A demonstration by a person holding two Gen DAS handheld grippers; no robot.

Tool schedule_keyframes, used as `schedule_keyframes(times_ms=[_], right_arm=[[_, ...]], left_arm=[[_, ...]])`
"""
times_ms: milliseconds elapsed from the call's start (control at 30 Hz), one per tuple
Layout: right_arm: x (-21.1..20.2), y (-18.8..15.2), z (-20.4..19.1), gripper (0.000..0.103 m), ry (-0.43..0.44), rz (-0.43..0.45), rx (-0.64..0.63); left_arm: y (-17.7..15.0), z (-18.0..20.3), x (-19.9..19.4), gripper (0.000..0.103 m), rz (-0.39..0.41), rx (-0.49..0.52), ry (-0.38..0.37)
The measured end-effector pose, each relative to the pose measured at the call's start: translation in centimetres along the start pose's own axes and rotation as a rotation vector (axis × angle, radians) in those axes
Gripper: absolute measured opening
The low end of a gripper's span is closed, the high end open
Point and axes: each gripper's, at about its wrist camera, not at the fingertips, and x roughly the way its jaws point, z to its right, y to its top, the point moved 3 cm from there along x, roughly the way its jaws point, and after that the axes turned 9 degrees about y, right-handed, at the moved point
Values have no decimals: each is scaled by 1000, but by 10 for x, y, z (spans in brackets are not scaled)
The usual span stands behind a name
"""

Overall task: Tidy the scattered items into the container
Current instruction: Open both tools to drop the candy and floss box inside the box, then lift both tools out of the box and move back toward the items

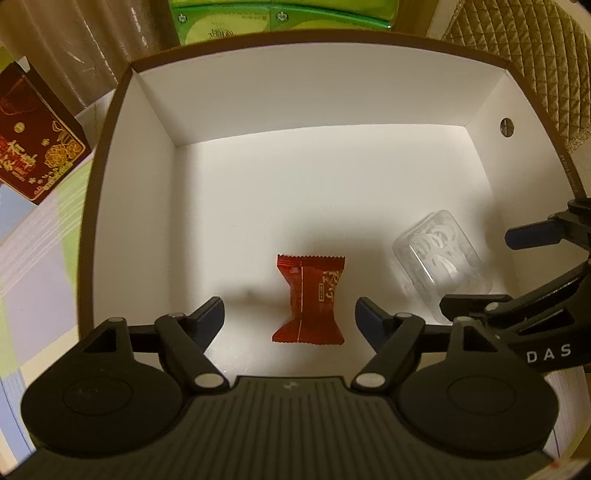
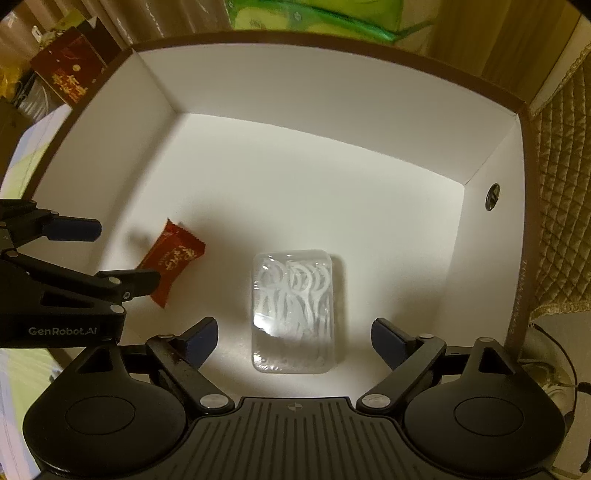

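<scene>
A white box with a brown rim (image 1: 147, 122) fills both views (image 2: 122, 122). A red candy wrapper (image 1: 308, 299) lies on its floor, between and below the open fingers of my left gripper (image 1: 290, 321). A clear case of white floss picks (image 2: 293, 310) lies on the floor between the open fingers of my right gripper (image 2: 293, 338). The case also shows in the left wrist view (image 1: 441, 254), the candy in the right wrist view (image 2: 170, 262). Both grippers hover over the box, empty. Each shows at the other view's edge: right gripper (image 1: 502, 266), left gripper (image 2: 110, 251).
A dark red gift box with gold print (image 1: 35, 155) stands left of the white box (image 2: 68, 74). A green package (image 1: 280, 18) lies behind it. A quilted tan cushion (image 1: 532, 55) is at the right. A pastel striped cloth (image 1: 40, 266) covers the table.
</scene>
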Motion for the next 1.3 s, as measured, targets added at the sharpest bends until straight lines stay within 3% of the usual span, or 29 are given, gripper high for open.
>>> schedule_keyframes(times_ms=[767,1067,1300], right_arm=[[-71,-35,-30,89,4,218,0],[-107,-65,-54,89,-25,385,-3],[-125,-86,-72,89,-28,440,19]], left_arm=[[-28,-12,-73,82,122,-30,-6],[-55,-22,-115,83,217,-30,20],[-83,-29,-142,83,264,-23,-4]])
